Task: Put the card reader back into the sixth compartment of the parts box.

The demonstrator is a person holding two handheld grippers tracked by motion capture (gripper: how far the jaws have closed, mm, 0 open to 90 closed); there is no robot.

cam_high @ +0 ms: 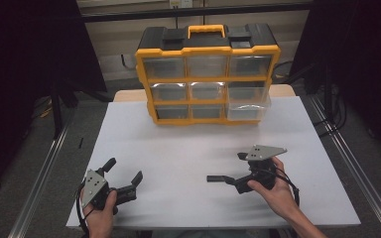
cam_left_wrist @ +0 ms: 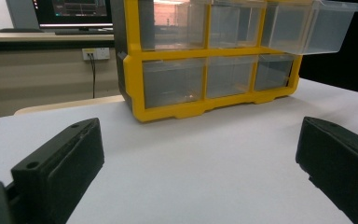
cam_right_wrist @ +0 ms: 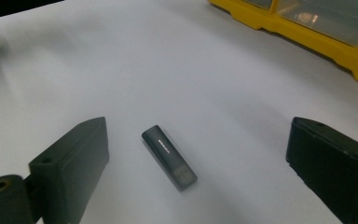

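Note:
A small dark grey USB stick (cam_right_wrist: pixel 169 157) lies flat on the white table (cam_right_wrist: pixel 214 70), between the jaws of my right gripper (cam_right_wrist: pixel 198 135) and closer to the left jaw in the right gripper view. That gripper (cam_high: pixel 229 167) is open, held at the front right and pointing left. My left gripper (cam_high: pixel 124 170) is open at the front left with nothing between its jaws (cam_left_wrist: pixel 198 140). It faces a yellow and black organizer (cam_left_wrist: pixel 168 109) with clear drawers.
The organizer (cam_high: pixel 207 74) stands upright at the back middle of the table (cam_high: pixel 188 148). One clear drawer (cam_high: pixel 248 106) on its right side is pulled out (cam_left_wrist: pixel 317 23). Dark curtains and metal rails flank the table.

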